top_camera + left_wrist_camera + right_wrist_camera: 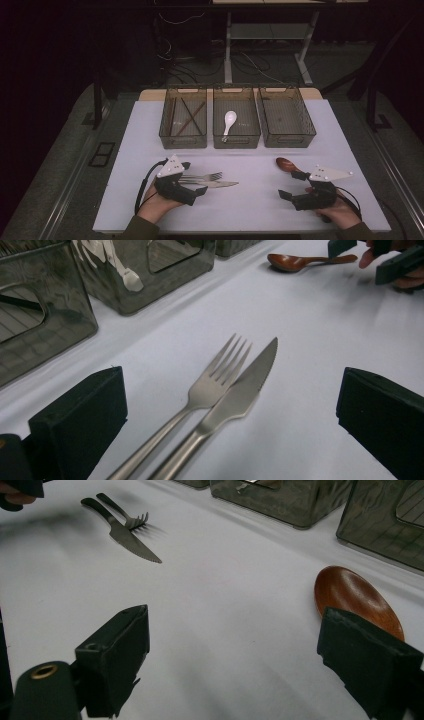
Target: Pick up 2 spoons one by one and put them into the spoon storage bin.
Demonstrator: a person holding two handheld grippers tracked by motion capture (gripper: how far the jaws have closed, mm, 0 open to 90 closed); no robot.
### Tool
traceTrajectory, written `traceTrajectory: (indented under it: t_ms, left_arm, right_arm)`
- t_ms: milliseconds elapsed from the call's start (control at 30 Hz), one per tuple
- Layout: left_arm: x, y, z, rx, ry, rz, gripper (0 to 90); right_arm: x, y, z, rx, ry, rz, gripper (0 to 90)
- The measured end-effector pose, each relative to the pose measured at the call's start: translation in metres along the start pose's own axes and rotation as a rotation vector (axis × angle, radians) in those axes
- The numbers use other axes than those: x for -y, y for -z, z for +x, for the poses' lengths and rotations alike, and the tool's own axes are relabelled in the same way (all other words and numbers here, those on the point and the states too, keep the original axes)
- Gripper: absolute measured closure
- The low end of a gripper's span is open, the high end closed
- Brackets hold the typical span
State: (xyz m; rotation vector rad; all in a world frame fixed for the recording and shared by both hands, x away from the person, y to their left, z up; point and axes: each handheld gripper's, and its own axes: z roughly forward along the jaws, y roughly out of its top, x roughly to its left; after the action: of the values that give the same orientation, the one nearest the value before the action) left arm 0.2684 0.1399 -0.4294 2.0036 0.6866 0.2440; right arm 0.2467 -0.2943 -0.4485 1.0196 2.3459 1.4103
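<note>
Three dark see-through bins stand side by side at the far edge of the white table [260, 210]; the left bin [183, 141] holds brown chopsticks [187, 117] lying crossed; the middle bin [236, 141] holds a white spoon [229, 121] with its bowl toward the far wall; the right bin [286, 140] is bare inside. Beyond the table, cables [175, 65] trail across the dark floor beside the white legs of another table [228, 55].
</note>
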Motion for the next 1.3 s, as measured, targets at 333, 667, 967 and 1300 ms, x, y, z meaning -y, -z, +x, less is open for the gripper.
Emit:
traceTrajectory:
  t_ms: [333,667,967,1300]
  left_arm:
    - [0.015,0.009,0.005,-0.005,0.002,-0.006,0.0]
    - [0.016,0.009,0.006,0.019,0.023,0.013,0.0]
    - [0.015,0.009,0.003,0.000,0.014,0.009,0.0]
    - [0.016,0.008,0.005,0.000,0.026,0.018,0.0]
  right_arm:
    - [-0.007,0.004,-0.004,-0.005,-0.034,0.030,13.5]
    - [-0.023,0.005,-0.013,-0.008,-0.036,0.088,14.0]
    - [-0.039,0.000,-0.031,0.018,-0.039,0.115,14.1]
    - [-0.055,-0.011,-0.061,0.071,-0.055,0.128,16.8]
